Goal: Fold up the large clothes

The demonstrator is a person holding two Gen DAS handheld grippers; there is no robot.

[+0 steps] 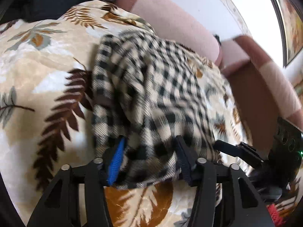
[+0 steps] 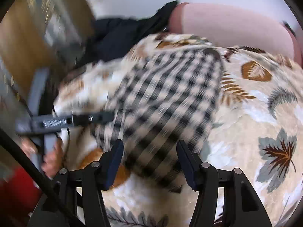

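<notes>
A black, grey and cream checked garment (image 1: 151, 87) lies bunched on a leaf-patterned blanket (image 1: 47, 71). My left gripper (image 1: 149, 158) is open, its blue-padded fingers (image 1: 115, 162) straddling the garment's near edge. The right gripper's black fingers (image 1: 236, 149) show at the garment's right edge. In the right wrist view the garment (image 2: 166, 94) lies spread and blurred. My right gripper (image 2: 149, 160) is open, with the cloth's near corner between its fingers (image 2: 185, 162). The left gripper (image 2: 62, 123) shows at the garment's left edge.
A pink sofa back (image 1: 180, 20) and armrest (image 1: 265, 71) border the blanket (image 2: 265, 113). Dark clothing (image 2: 121, 36) lies at the far end. A wooden cabinet (image 2: 28, 37) stands to the left. A hand (image 2: 49, 162) holds the left gripper.
</notes>
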